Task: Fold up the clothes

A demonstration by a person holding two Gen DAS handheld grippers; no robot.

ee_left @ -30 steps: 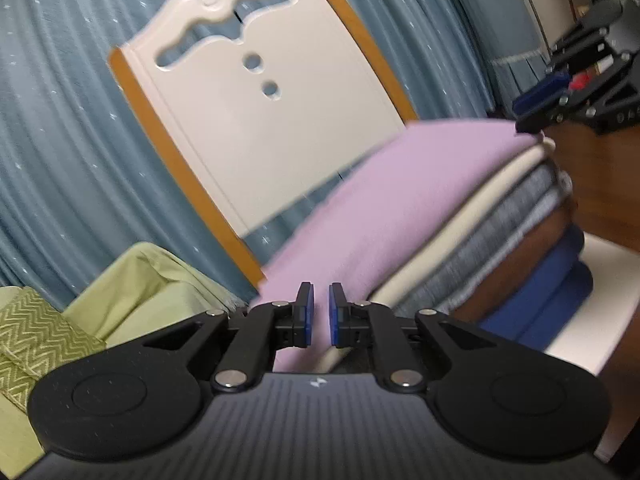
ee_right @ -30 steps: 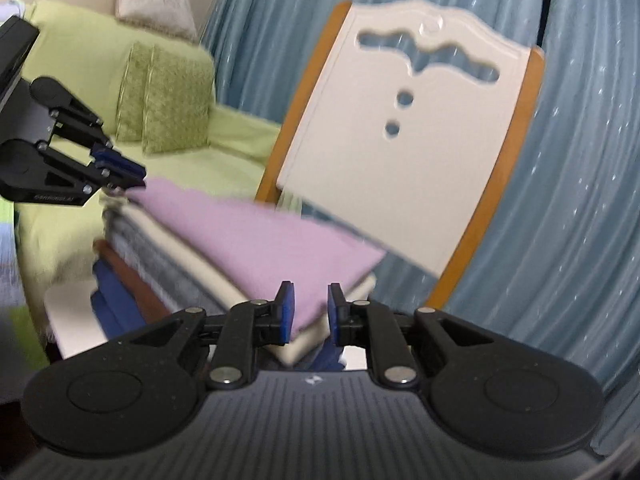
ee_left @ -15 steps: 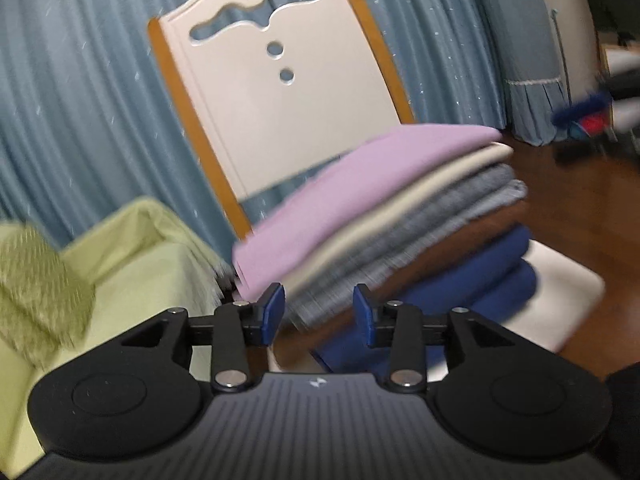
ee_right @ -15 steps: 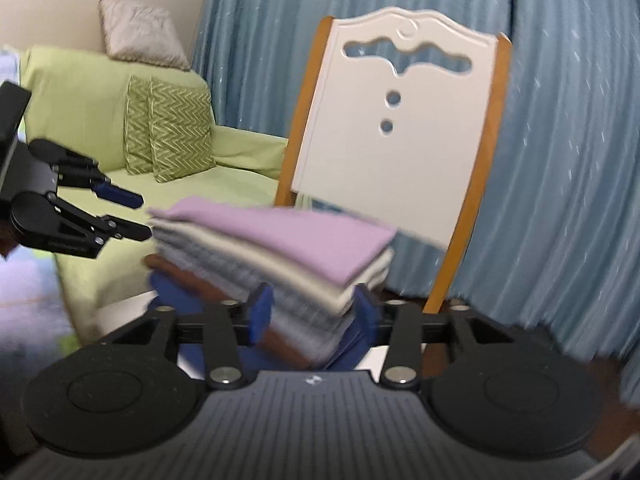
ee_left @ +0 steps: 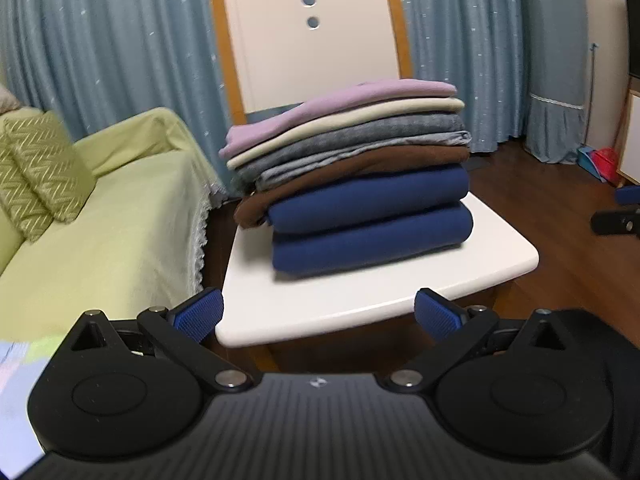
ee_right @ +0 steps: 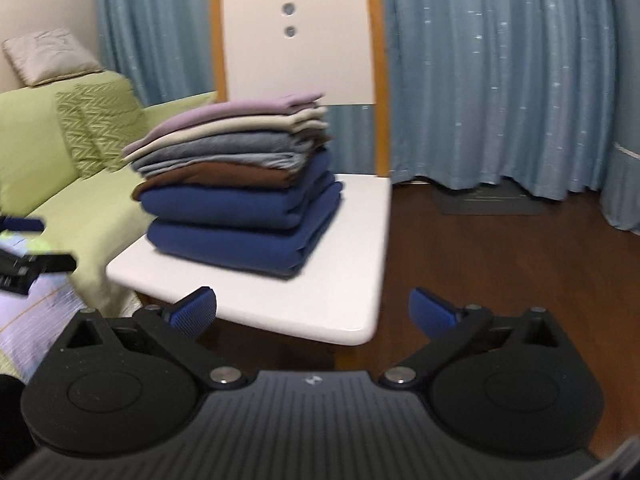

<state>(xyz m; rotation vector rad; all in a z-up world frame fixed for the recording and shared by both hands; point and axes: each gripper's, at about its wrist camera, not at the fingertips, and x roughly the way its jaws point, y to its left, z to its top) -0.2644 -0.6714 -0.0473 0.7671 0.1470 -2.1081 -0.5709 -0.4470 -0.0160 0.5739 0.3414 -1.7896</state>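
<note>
Your left hand-held gripper (ee_left: 319, 314) has its jaws spread fully wide, having just been opening; nothing lies between the blue pads (ee_left: 199, 314). Your right hand-held gripper (ee_right: 313, 313) reads the same: jaws just opened to full width, nothing between them, nothing gripped.

The stack of folded clothes (ee_left: 352, 178) sits on the white seat of the chair (ee_left: 372, 292), clear of both of your grippers. Order from the top: a lilac garment (ee_left: 320, 114), a cream one (ee_left: 360, 116), two grey layers (ee_left: 352, 146), a brown one (ee_left: 360, 166), and two thick navy folds (ee_left: 372, 224) at the bottom, resting on the seat. The stack leans slightly, upper layers sloping down toward the sofa side. The chair's white backrest with orange side rails (ee_right: 298, 32) stands upright behind the stack.

The green-covered sofa (ee_left: 100, 220) stands just beside the chair, with patterned green cushions (ee_left: 36, 172) on it. Blue curtains (ee_right: 500, 80) hang behind. The floor (ee_right: 500, 260) is dark wood.

In the right wrist view, your left gripper appears blurred at the left edge, over the sofa. In the left wrist view, part of your right gripper shows at the right edge, over the floor.
</note>
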